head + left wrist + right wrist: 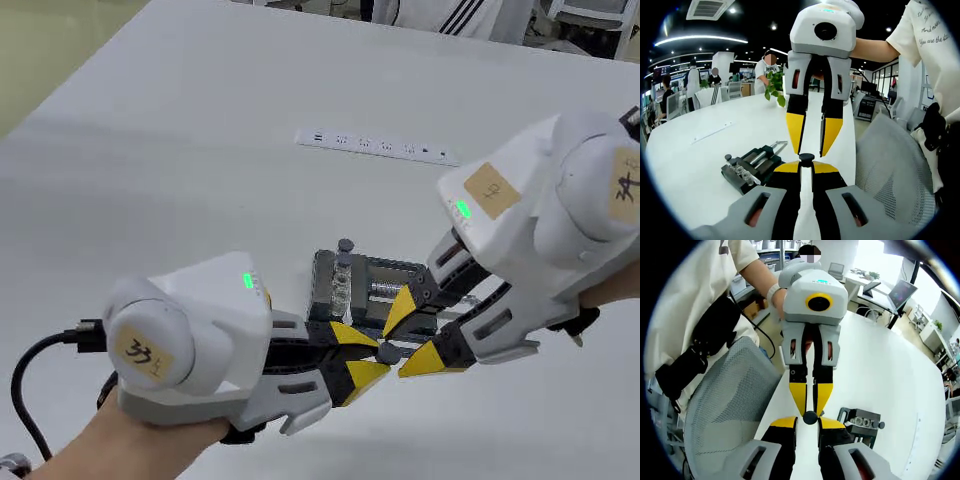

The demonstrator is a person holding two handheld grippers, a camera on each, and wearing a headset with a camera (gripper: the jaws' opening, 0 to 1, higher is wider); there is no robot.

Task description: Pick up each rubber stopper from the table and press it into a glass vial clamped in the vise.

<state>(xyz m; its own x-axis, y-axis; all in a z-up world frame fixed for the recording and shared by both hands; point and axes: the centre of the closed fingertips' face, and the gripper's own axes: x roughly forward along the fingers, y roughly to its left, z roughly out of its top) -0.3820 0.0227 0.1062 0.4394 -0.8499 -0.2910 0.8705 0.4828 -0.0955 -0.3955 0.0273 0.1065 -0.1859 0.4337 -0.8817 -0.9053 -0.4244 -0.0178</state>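
White table [150,160] spreads beneath us. Above its near side our left gripper [810,410] and right gripper [810,153] meet tip to tip, just in front of the vise [322,285] clamping glass vials [341,288]. Our left jaws, almost closed, pinch the rubber stopper [388,352]; our right jaws stand parted either side of it.

Dark grey rubber stopper [388,352], round-headed, held off the white table [200,150], pinched at the tips of the left gripper [810,409]. The right gripper [811,151] faces it with its jaws spread either side of the stopper. Black vise [325,283] sits flat on the table just behind. A row of clear glass vials [341,292] is clamped upright in it. The far-end vial is capped with a second grey stopper [345,245].
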